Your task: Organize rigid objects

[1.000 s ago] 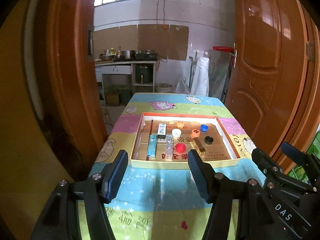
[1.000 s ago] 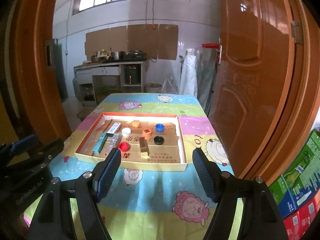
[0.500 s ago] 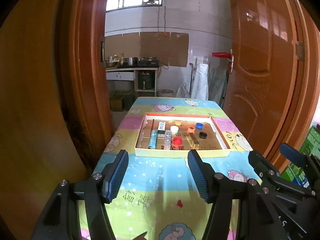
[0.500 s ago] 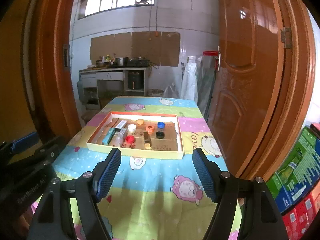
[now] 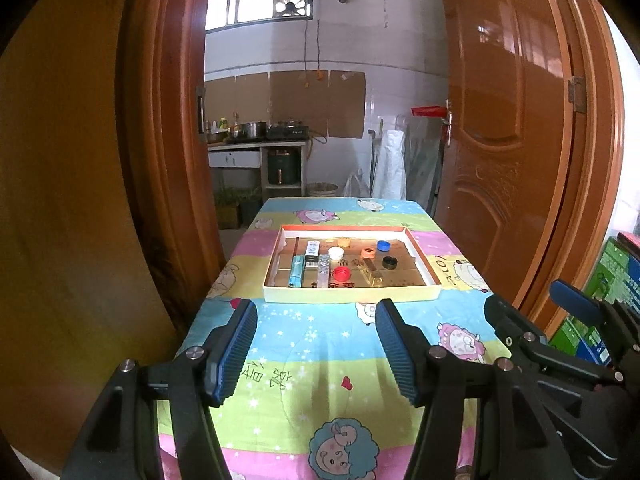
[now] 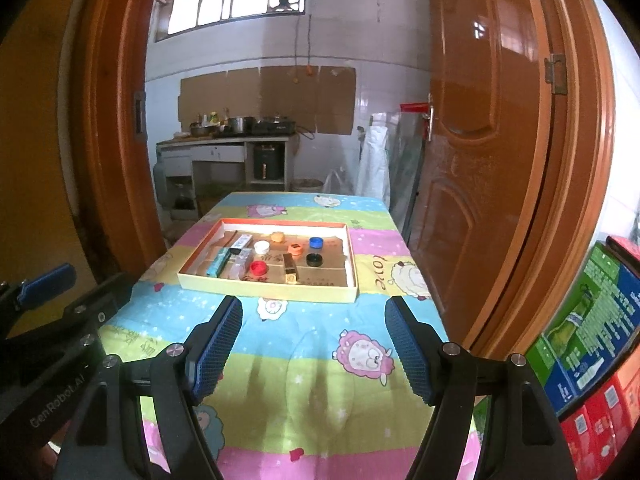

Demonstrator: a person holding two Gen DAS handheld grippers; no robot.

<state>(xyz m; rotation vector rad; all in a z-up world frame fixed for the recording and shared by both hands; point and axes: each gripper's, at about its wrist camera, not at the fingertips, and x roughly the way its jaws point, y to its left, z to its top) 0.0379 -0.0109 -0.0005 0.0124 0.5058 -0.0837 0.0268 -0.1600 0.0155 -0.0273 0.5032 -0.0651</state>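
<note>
A shallow cardboard tray (image 5: pixel 352 293) (image 6: pixel 268 292) lies mid-table on a colourful cartoon cloth. Inside it sit several bottle caps, among them a red cap (image 5: pixel 341 273) (image 6: pixel 258 267), a black cap (image 5: pixel 389 262) (image 6: pixel 314 259) and a blue cap (image 5: pixel 383 245) (image 6: pixel 315 242), plus a teal stick (image 5: pixel 296 275) (image 6: pixel 219 263), a gold bar (image 5: pixel 373 273) (image 6: pixel 290 268) and a small white box (image 5: pixel 312 250). My left gripper (image 5: pixel 316 350) hovers open over the near cloth, well short of the tray. My right gripper (image 6: pixel 314 350) hovers open too, nothing between its fingers.
Wooden door frames stand close on both sides (image 5: pixel 160 160) (image 6: pixel 500 160). Stacked cartons (image 6: pixel 592 360) sit at the right of the table. A kitchen counter with pots (image 5: pixel 256 136) stands beyond the far table edge. The right gripper's body (image 5: pixel 560 360) shows in the left view.
Both grippers have drawn back from the tray toward the near end of the table; the tray looks smaller and farther. Their jaws stayed open and the objects in the tray did not move.
</note>
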